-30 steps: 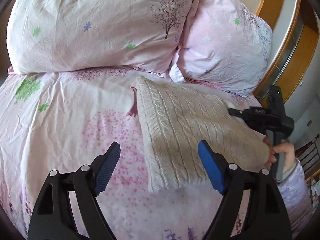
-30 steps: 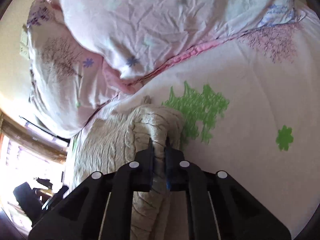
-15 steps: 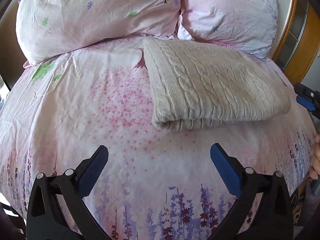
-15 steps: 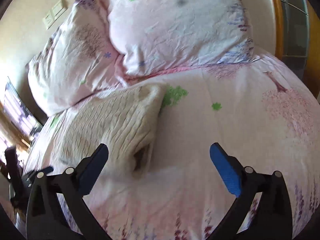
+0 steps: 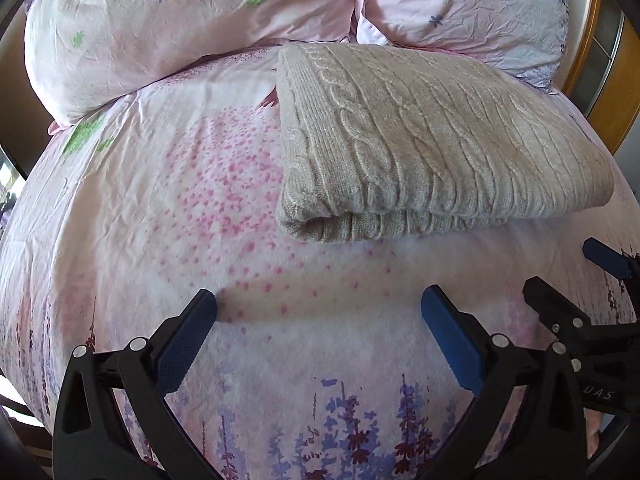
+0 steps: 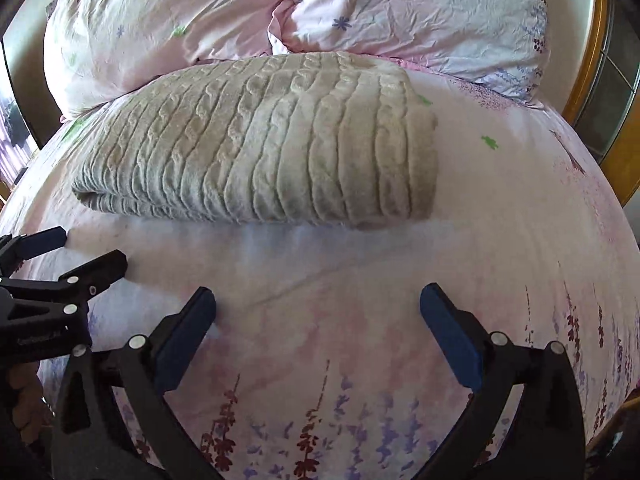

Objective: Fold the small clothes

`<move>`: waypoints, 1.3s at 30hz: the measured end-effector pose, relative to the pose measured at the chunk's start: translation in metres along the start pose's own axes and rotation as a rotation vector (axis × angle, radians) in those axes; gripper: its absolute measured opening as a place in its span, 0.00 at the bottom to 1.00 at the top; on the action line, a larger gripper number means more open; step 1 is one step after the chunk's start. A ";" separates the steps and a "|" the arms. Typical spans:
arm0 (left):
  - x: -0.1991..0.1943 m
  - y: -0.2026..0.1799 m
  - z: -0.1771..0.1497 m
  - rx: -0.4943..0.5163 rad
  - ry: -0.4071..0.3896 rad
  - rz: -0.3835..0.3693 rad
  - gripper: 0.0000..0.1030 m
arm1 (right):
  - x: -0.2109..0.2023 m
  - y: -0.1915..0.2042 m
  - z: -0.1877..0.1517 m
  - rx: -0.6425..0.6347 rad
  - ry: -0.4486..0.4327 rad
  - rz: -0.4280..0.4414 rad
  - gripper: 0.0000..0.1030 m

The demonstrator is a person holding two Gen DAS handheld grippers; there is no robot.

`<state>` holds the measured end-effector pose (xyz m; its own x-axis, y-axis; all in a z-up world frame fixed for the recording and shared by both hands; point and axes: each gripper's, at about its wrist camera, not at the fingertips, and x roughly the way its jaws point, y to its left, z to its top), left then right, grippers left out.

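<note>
A beige cable-knit sweater [image 5: 424,144] lies folded into a flat rectangle on the pink floral bedspread [image 5: 160,208], just in front of the pillows. It also shows in the right wrist view [image 6: 264,140]. My left gripper [image 5: 318,320] is open and empty, hovering over the bedspread well short of the sweater's near edge. My right gripper [image 6: 318,316] is open and empty too, at a similar distance. Each gripper shows at the edge of the other's view: the right one [image 5: 568,280] and the left one [image 6: 76,252].
Two pink floral pillows [image 5: 192,16] [image 5: 472,4] rest against the head of the bed behind the sweater. A wooden frame [image 5: 608,92] stands at the right. Bare bedspread lies between the grippers and the sweater.
My right gripper let go of the sweater's edge and opened. Both grippers pulled back from the sweater toward the foot of the bed. The sweater now lies folded flat.
</note>
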<state>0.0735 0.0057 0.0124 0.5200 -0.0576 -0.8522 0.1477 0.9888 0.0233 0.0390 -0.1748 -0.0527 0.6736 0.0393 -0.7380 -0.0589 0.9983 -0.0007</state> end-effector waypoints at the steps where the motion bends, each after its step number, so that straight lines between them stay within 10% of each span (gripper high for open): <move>1: 0.000 0.000 -0.001 0.002 -0.009 -0.001 0.99 | -0.001 0.000 -0.001 0.004 -0.003 0.000 0.98; 39: 0.000 0.000 -0.001 -0.001 -0.033 0.000 0.99 | 0.000 -0.001 0.000 0.016 -0.014 -0.011 0.98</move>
<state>0.0724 0.0062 0.0120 0.5476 -0.0617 -0.8344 0.1462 0.9890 0.0229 0.0390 -0.1757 -0.0528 0.6846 0.0288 -0.7284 -0.0396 0.9992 0.0023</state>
